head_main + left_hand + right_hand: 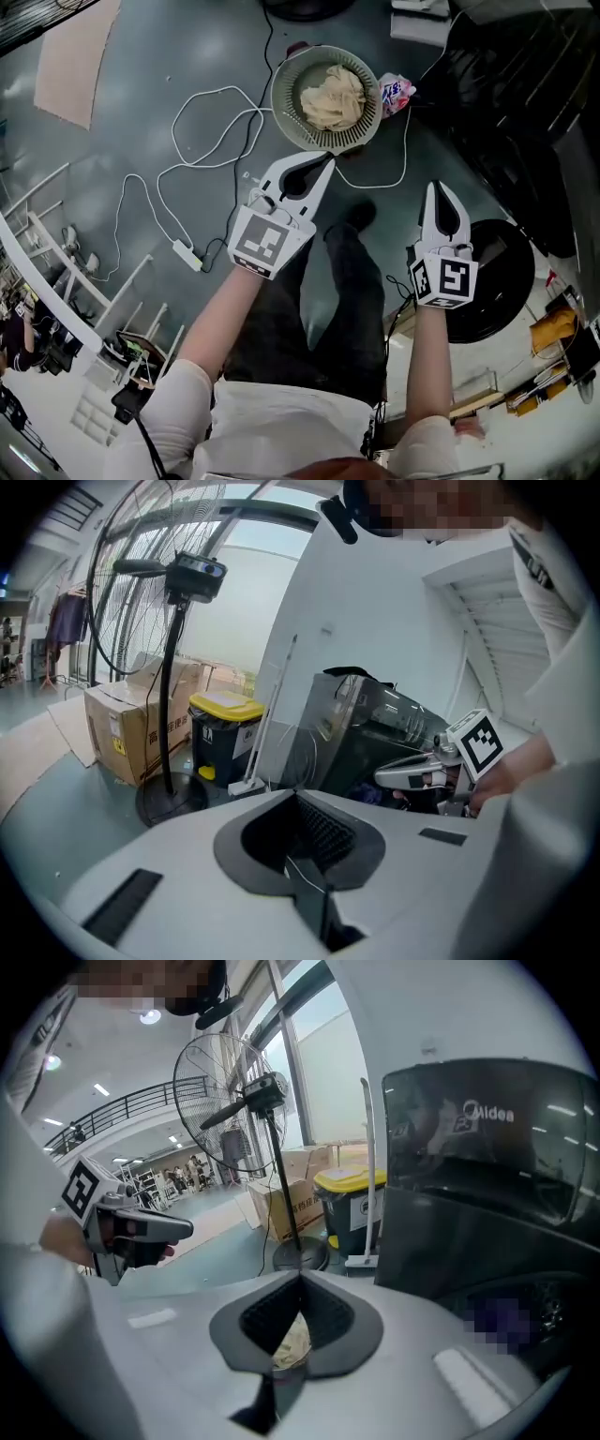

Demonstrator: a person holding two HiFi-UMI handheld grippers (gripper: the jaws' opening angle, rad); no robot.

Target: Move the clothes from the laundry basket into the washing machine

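A round grey laundry basket (281, 94) stands on the floor ahead, with beige clothes (331, 97) piled in it. My left gripper (327, 157) hangs just short of the basket's near rim, its jaws shut and empty. My right gripper (438, 187) is further right, beside the black washing machine (506, 122), also shut with nothing held. In the left gripper view the left gripper's (298, 793) jaws meet, with the machine (375, 733) beyond. In the right gripper view the right gripper's (300, 1275) jaws also meet; a beige patch shows through their hollow. The washing machine (487, 1176) fills the right side.
A white cable (202, 141) and power strip (187, 255) lie on the floor left of the basket. A pink packet (396, 94) lies by its right rim. A round black disc (506, 281) sits beside my right arm. A fan stand (173, 714), cardboard box (122, 728) and yellow-lidded bin (223, 733) stand beyond.
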